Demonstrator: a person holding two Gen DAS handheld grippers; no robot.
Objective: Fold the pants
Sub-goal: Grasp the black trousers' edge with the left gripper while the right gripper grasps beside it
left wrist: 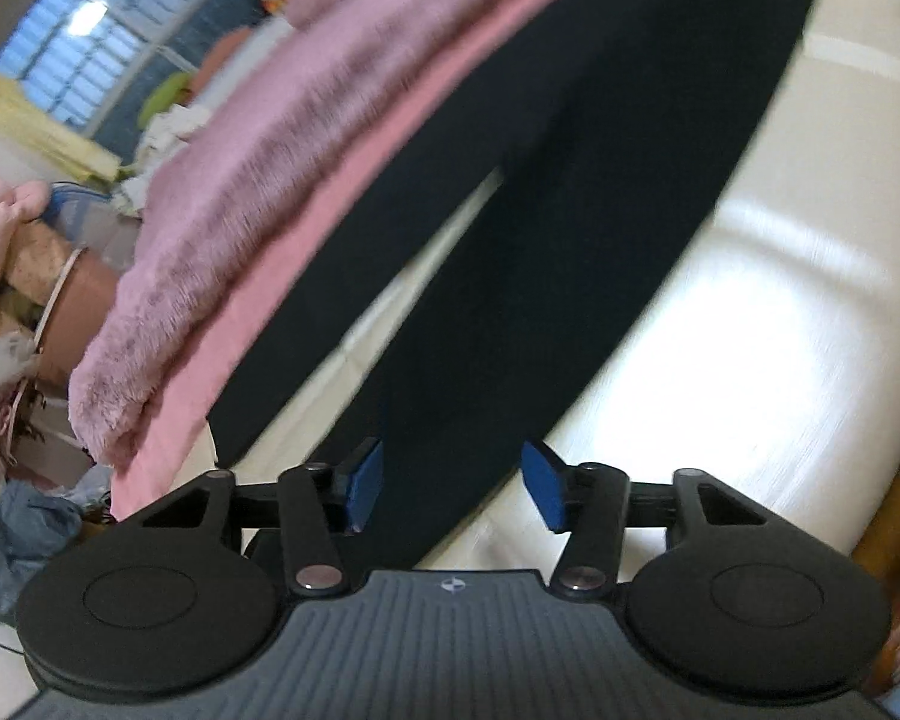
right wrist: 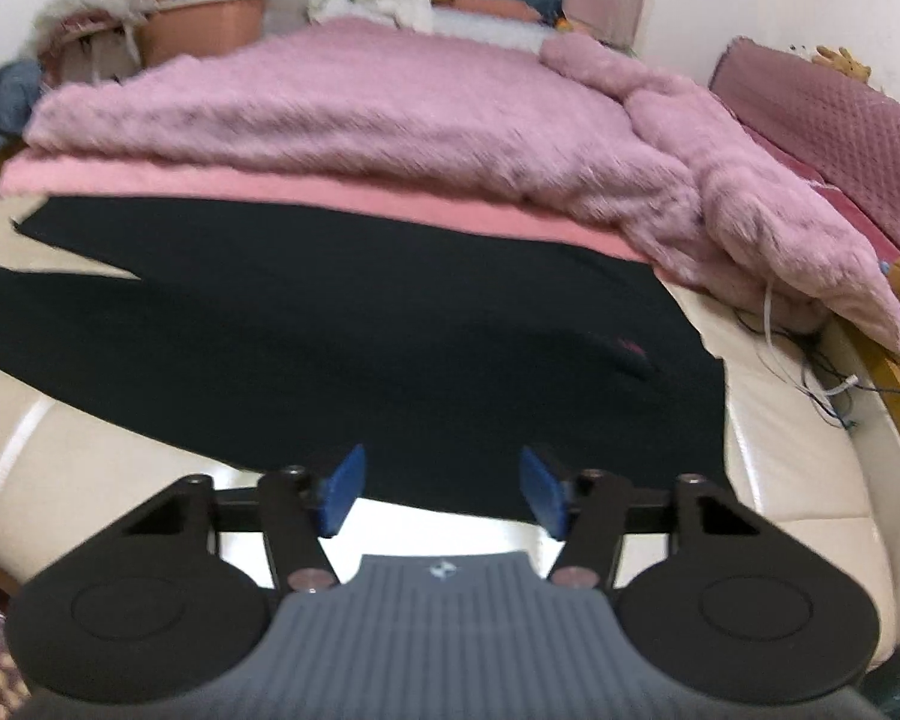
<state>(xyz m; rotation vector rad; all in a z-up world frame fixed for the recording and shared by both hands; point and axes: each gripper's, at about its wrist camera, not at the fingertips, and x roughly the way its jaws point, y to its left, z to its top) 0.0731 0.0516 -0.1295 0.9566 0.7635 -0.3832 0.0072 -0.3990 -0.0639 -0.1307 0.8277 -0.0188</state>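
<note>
2 sets of jaws, both spread wide and both empty. On the left gripper [left wrist: 453, 486] the blue pads [left wrist: 543, 483] stand on either side of the near leg of the black pants [left wrist: 546, 228], close to its hem end, though whether they touch the cloth cannot be told. On the right gripper [right wrist: 444, 489] the jaws frame the near edge of the same garment at its wide waist end, just ahead of the pads and partly between them.

Beyond both pairs of jaws the pants lie flat and unfolded on the cream surface [left wrist: 750, 324], which looks like a padded bed end or bench. The 2 legs part in a narrow V ahead of the left jaws, with the far leg running along a pink sheet [left wrist: 330, 228]. Past that, further out again, sits a fluffy mauve blanket [right wrist: 354, 114], its corner drooping to the right of the right jaws beside some loose cords [right wrist: 810, 336].

No fold looks started. The likely slips from here: the left jaws closing on 1 leg only, so the far leg drags and skews the fold; the right jaws pinching only the top layer at the waist; or the far leg catching the sheet's edge. The glossy cream surface may also let the cloth slide instead of creasing.
</note>
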